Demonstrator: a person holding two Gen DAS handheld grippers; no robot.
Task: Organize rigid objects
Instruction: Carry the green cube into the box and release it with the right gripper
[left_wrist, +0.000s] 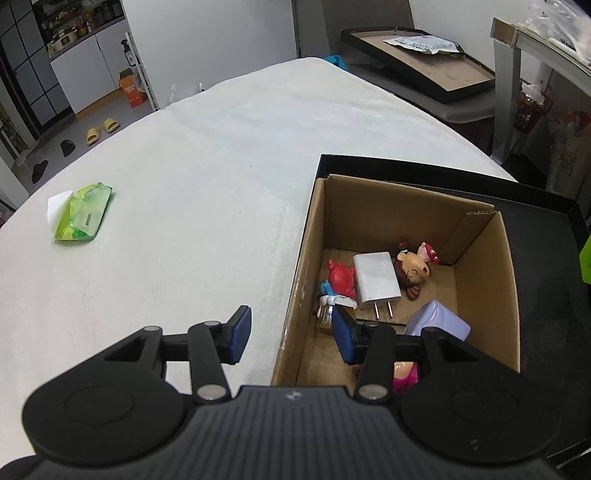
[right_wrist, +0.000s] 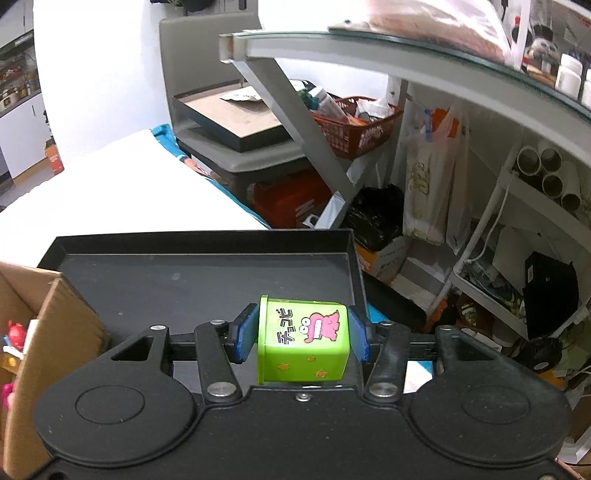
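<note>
While right gripper (right_wrist: 302, 338) pinches the green tin (right_wrist: 303, 341) above the black tray (right_wrist: 207, 273), left gripper (left_wrist: 291, 338) hangs spread, empty, astride the cardboard box (left_wrist: 476, 280) wall. Risk: glossy sides w/ narrow pad contact, so tin could slip or twist out en route to box.

- the left gripper (left_wrist: 291, 334) pointed steeply downward, its 2 blue pads apart with nothing between them.
- the right gripper (right_wrist: 302, 334) tilted downward, both pads pressed against the sides of a green box (right_wrist: 303, 343).
</note>
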